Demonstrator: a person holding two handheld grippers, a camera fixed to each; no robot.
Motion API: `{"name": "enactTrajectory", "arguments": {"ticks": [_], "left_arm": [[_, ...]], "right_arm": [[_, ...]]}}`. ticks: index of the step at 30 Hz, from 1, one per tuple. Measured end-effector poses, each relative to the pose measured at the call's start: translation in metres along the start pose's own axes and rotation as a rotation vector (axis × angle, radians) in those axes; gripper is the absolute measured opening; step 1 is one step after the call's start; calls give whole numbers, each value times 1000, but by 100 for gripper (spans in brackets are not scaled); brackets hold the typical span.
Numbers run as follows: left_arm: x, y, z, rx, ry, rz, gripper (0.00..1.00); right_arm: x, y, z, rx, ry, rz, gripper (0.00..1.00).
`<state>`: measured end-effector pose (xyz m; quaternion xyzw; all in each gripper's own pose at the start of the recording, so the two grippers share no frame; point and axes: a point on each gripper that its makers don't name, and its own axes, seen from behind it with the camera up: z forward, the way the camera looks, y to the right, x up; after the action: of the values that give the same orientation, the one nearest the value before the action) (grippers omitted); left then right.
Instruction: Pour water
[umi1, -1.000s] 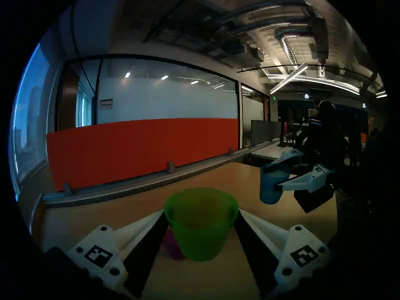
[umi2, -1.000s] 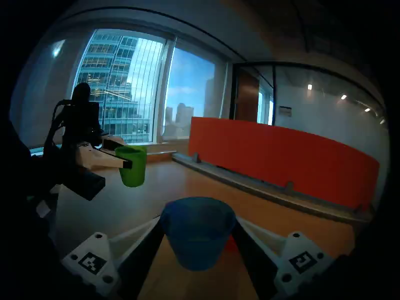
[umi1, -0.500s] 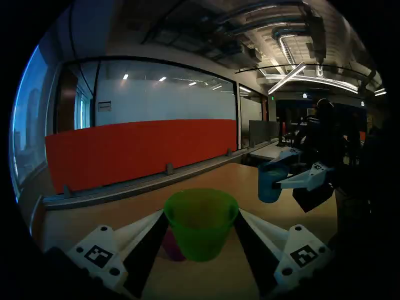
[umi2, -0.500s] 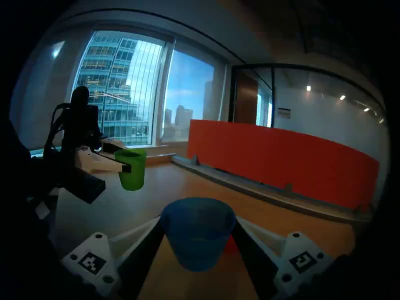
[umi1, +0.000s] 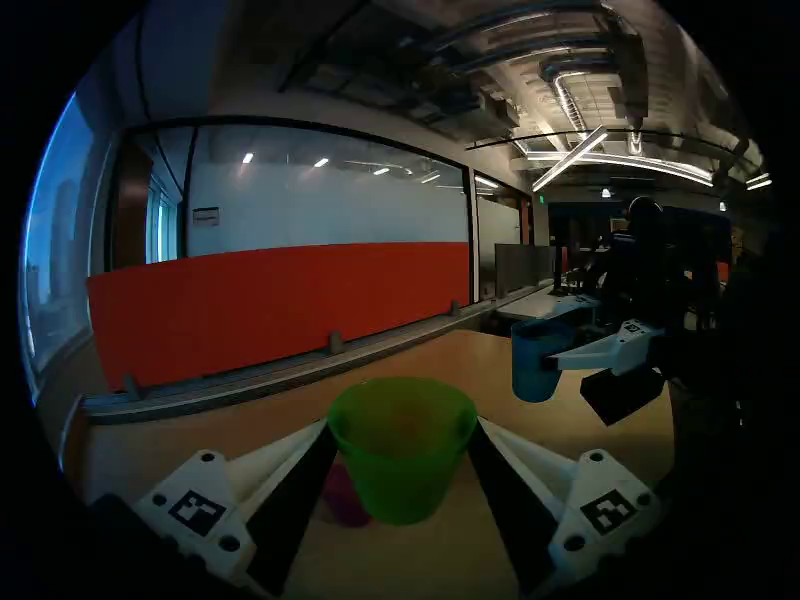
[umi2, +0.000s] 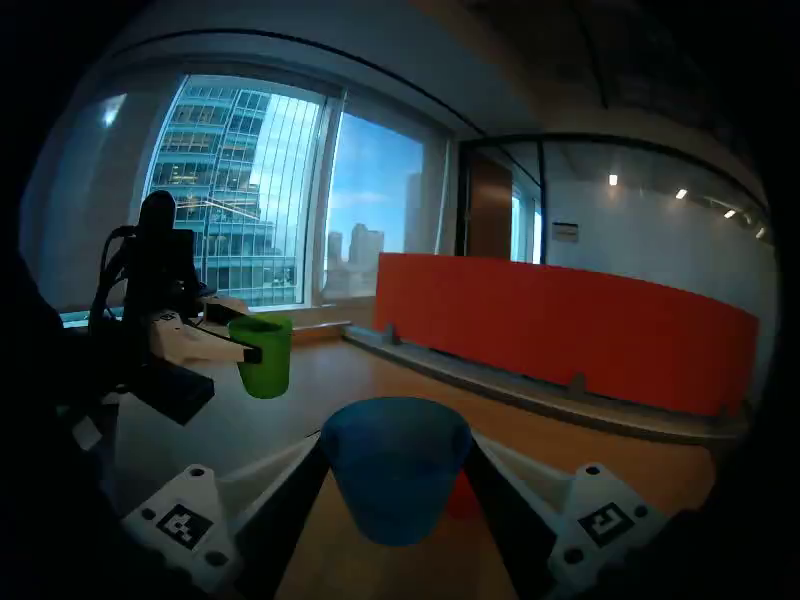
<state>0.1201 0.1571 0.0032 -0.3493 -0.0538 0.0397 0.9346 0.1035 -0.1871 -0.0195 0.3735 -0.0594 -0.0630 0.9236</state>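
My left gripper (umi1: 402, 462) is shut on a green cup (umi1: 403, 445), held upright above the wooden table (umi1: 490, 365). To its right, farther off, the right gripper (umi1: 560, 358) holds a blue cup (umi1: 534, 362). In the right gripper view my right gripper (umi2: 396, 480) is shut on that blue cup (umi2: 396, 465), upright and just in front of the camera. The left gripper (umi2: 225, 350) with the green cup (umi2: 262, 355) hangs off to the left there. A purple cup (umi1: 343, 492) stands on the table behind the green one. A red cup (umi2: 462, 497) peeks out behind the blue one.
An orange partition (umi1: 280, 295) runs along the table's far edge, with a grey rail (umi1: 300, 360) in front of it. Tall windows (umi2: 250, 200) show city towers. Glass office walls and ceiling lights lie beyond. The person's dark sleeve (umi1: 720, 400) fills the right side.
Both grippers have lifted slightly with their cups. In the left gripper view the blue cup has drifted a little up and left, staying upright.
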Motion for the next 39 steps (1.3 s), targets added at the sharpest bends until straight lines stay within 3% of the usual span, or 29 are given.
{"name": "enactTrajectory", "arguments": {"ticks": [21,39], "left_arm": [[-15,14,8,-14,22,-17,87],[-18,26,12,-33,33,-21,87]], "right_arm": [[32,3,4,16,18,-77,91],[66,-5,15,56,35,-227,91]]}}
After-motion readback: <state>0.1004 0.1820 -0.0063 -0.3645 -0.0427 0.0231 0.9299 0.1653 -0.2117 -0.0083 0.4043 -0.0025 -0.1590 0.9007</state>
